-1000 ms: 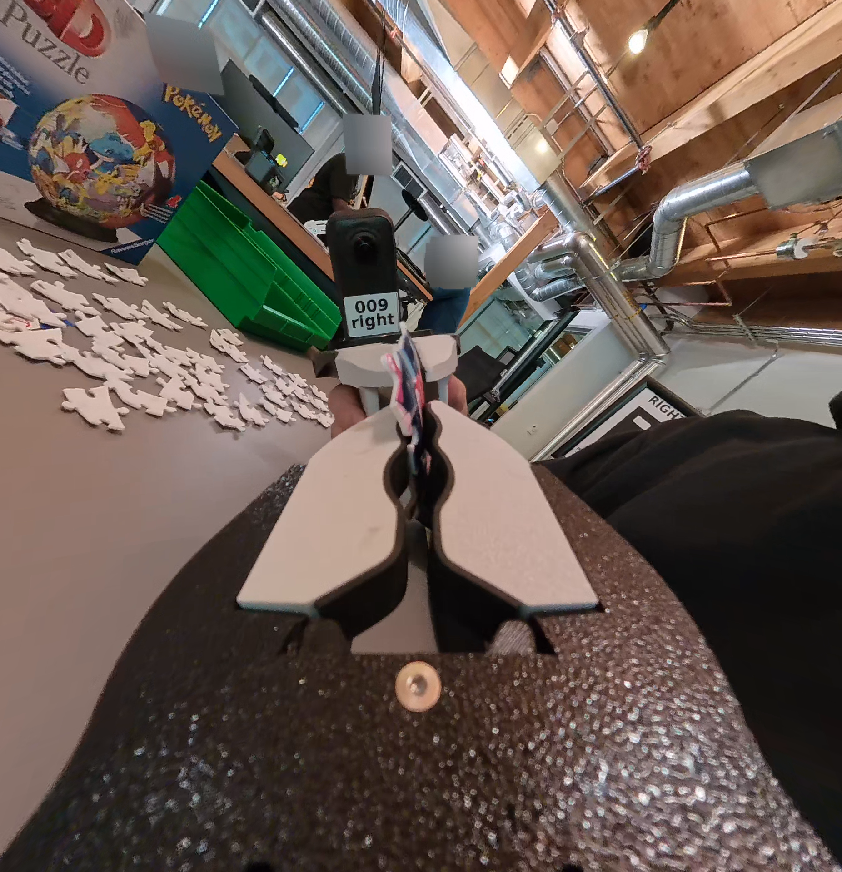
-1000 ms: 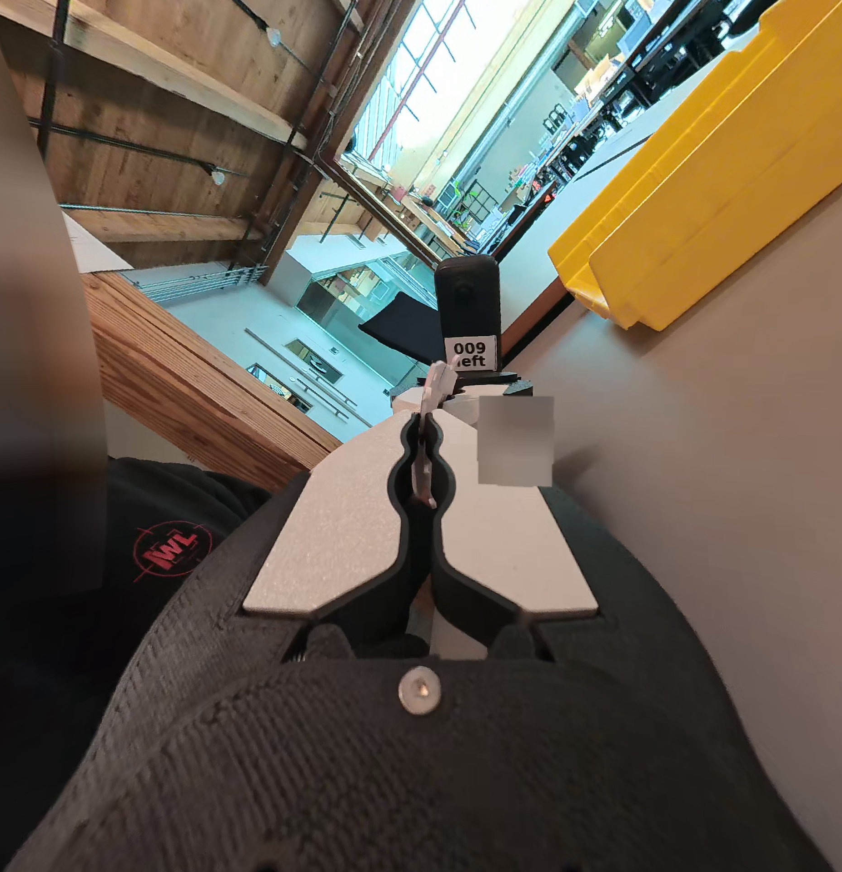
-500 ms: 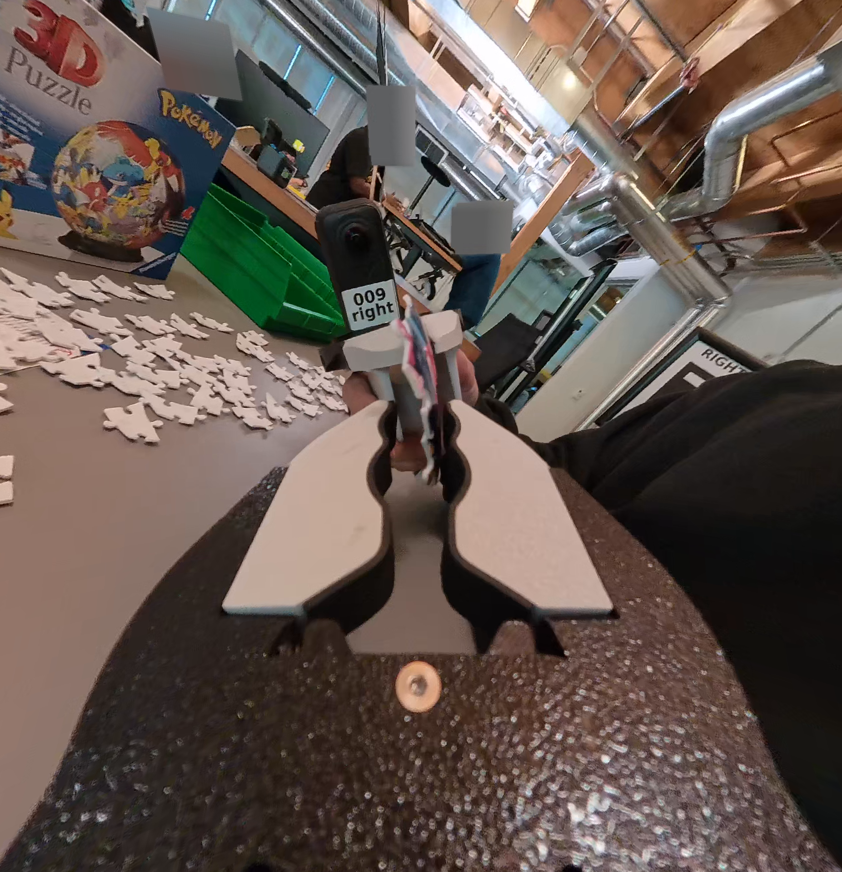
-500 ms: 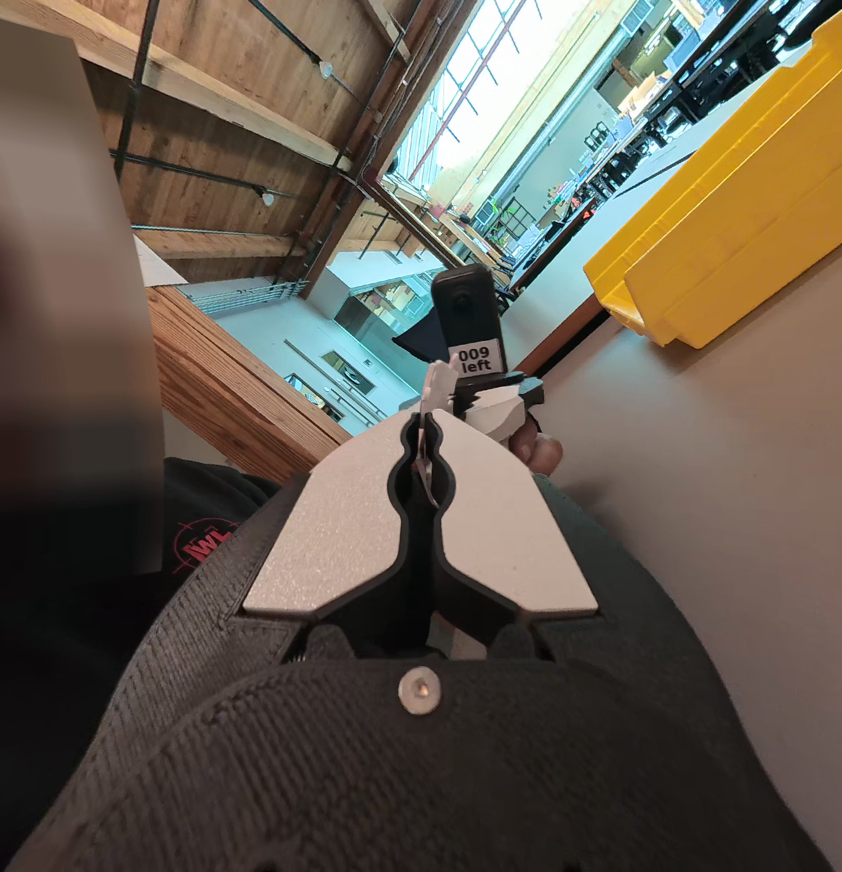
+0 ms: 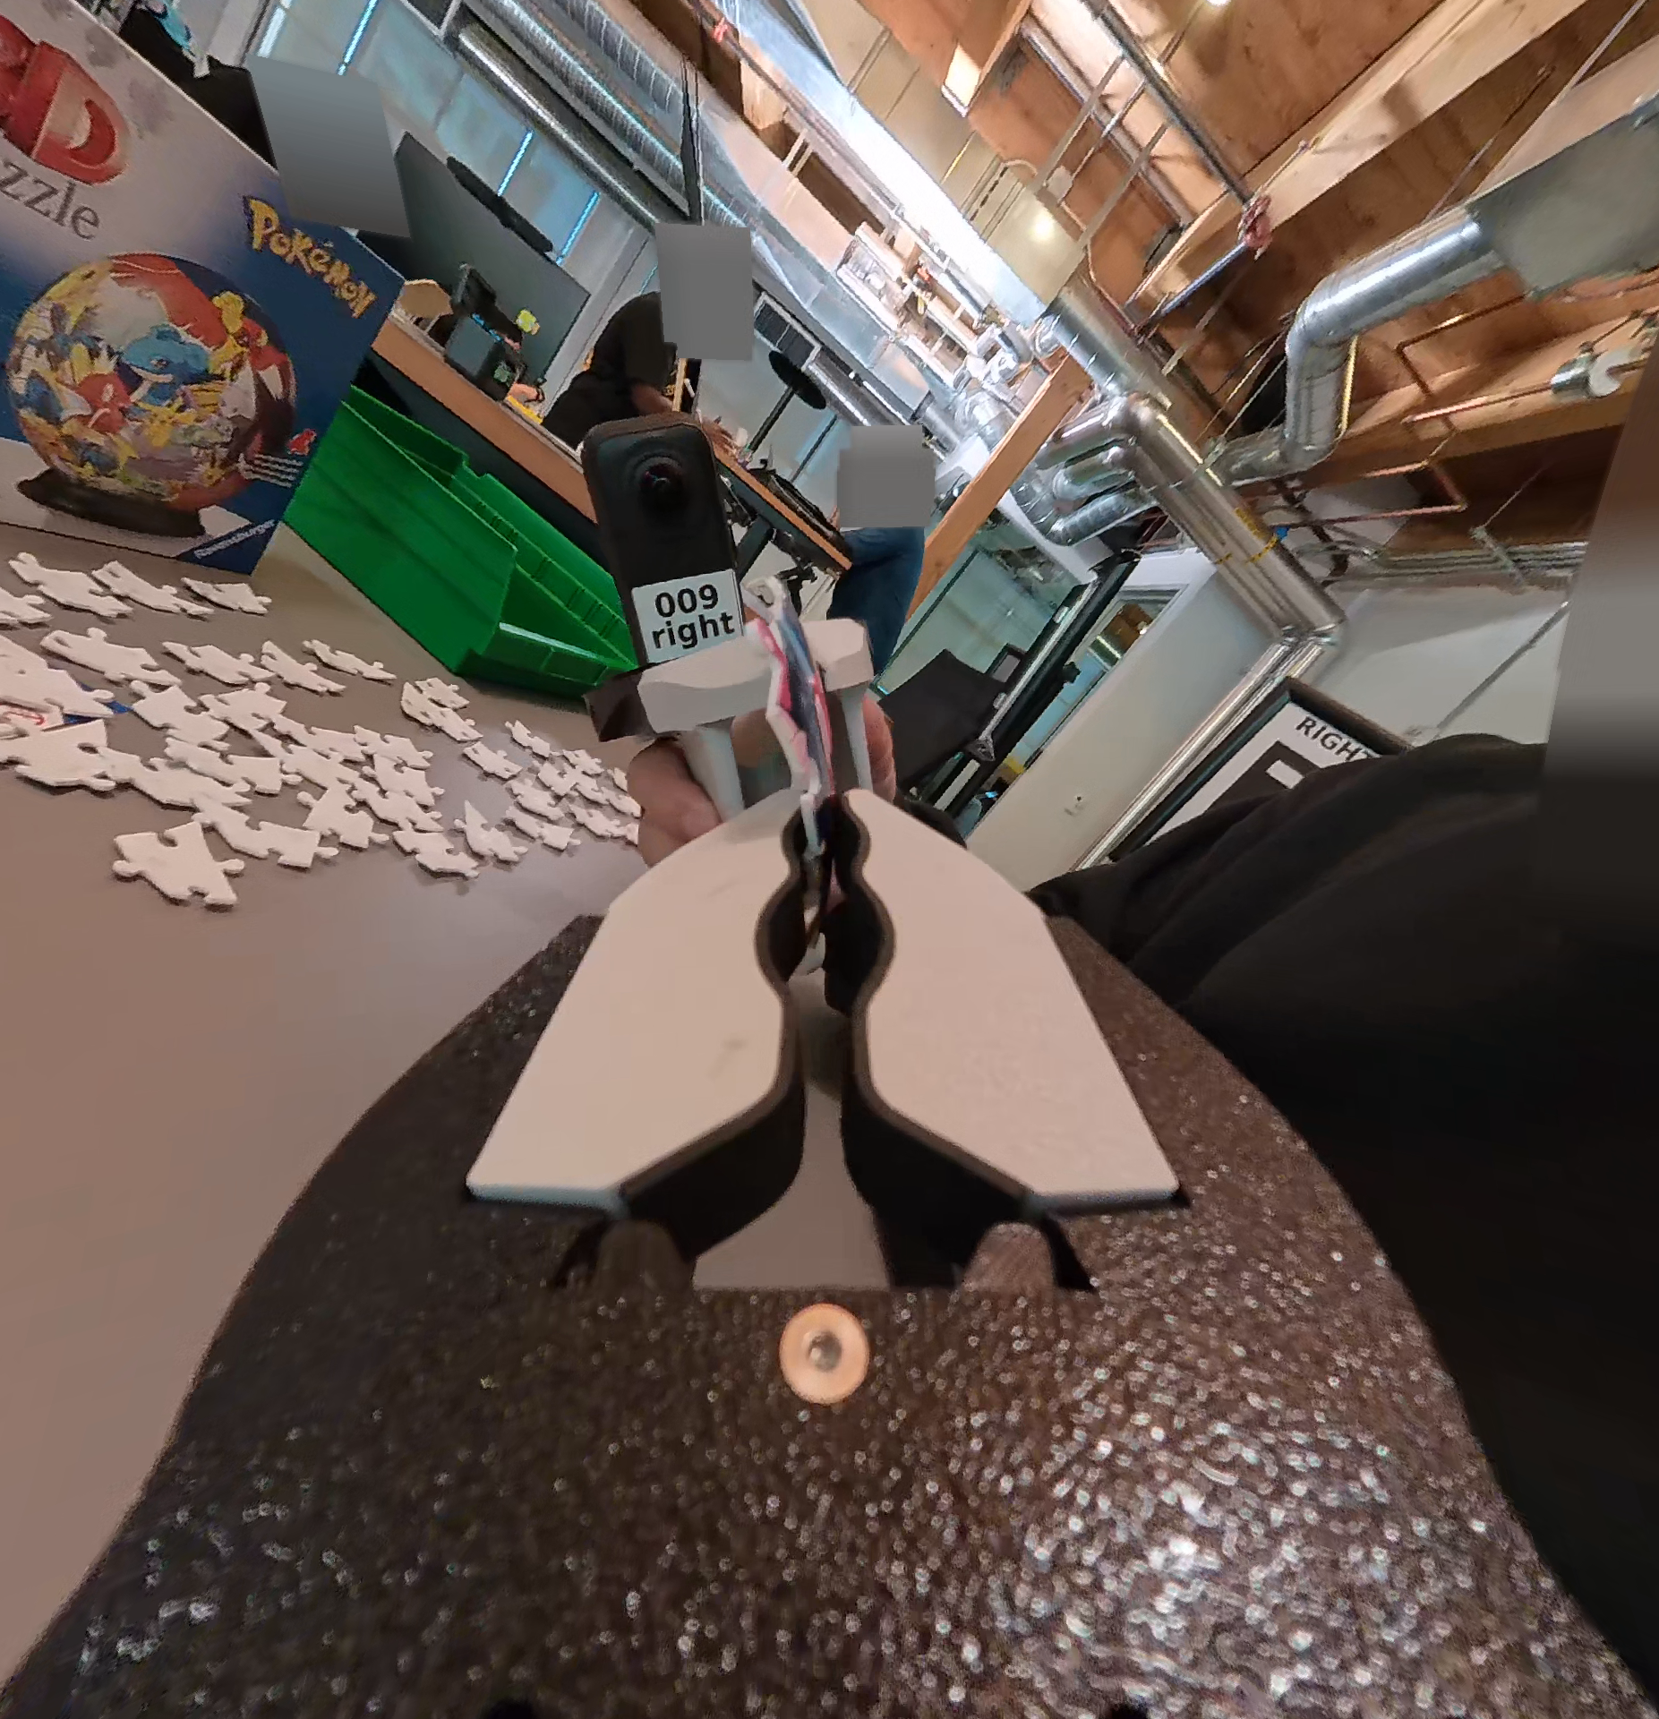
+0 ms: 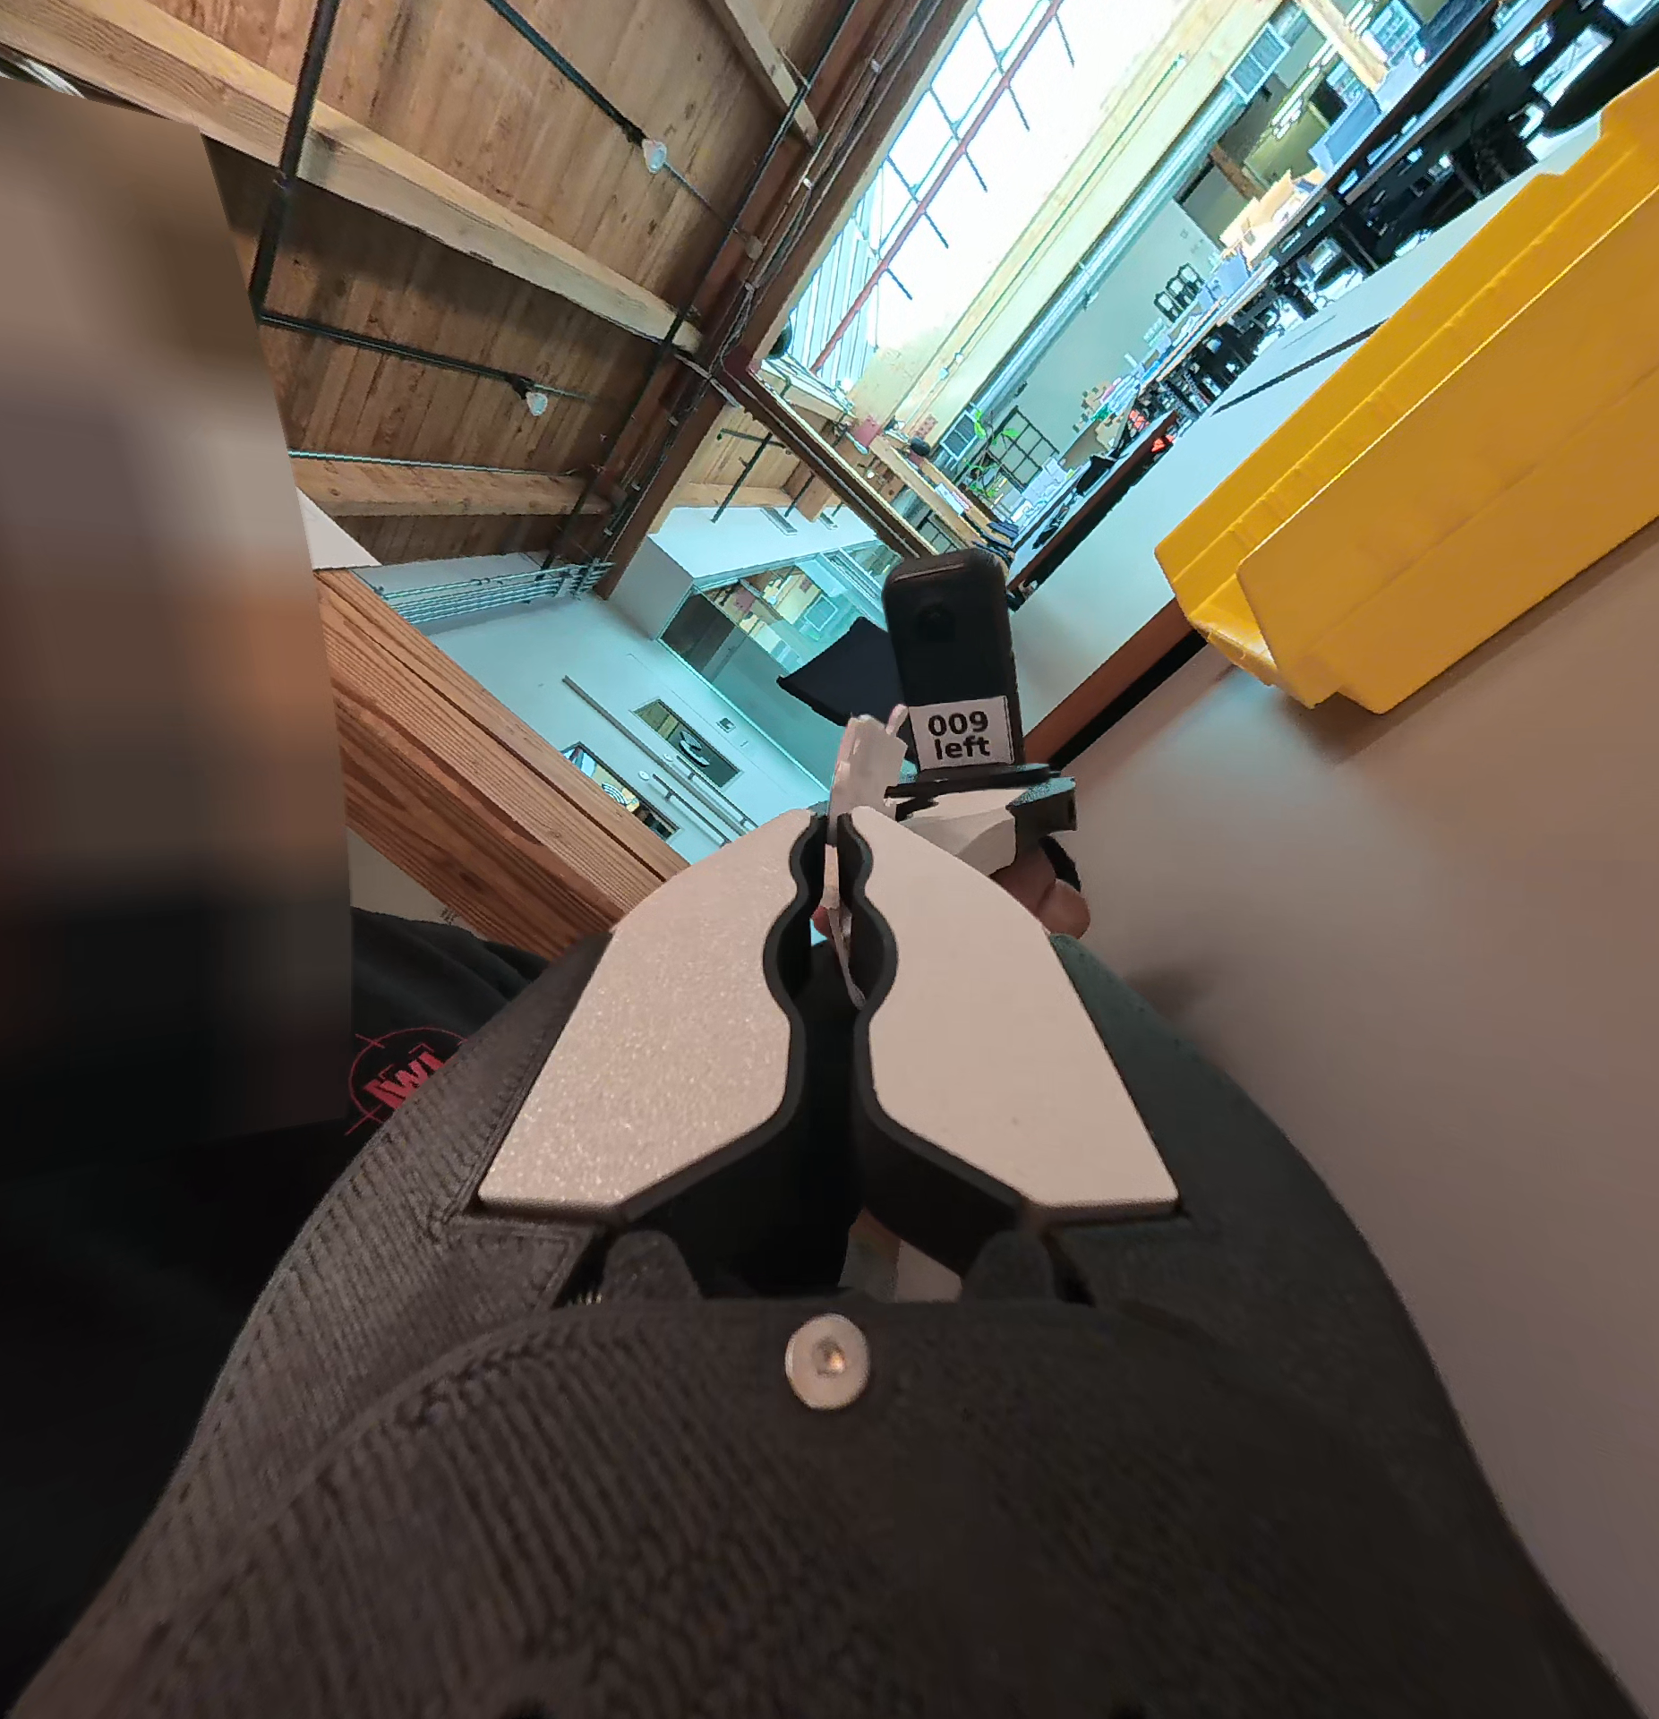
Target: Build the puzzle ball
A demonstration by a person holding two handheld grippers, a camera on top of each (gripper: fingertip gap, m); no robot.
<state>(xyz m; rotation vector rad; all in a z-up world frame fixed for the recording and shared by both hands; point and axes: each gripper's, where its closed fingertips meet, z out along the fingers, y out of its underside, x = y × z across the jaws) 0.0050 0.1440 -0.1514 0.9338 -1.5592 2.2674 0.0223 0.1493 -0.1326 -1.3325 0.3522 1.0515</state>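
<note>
Puzzle pieces (image 5: 800, 735), joined edge-on, centre frame, above bench (image 5: 202, 1023). Left tongs (image 5: 821, 842) and right tongs (image 6: 833, 832) both clamp them. Risk: twist or uneven squeeze pops joint, pieces drop.

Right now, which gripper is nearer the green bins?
Right. In the left wrist view, the right gripper is held up close beside the green bins; the left gripper sits farther back.

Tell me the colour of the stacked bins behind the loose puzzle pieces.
Green bins, clearest in the left wrist view.
</note>
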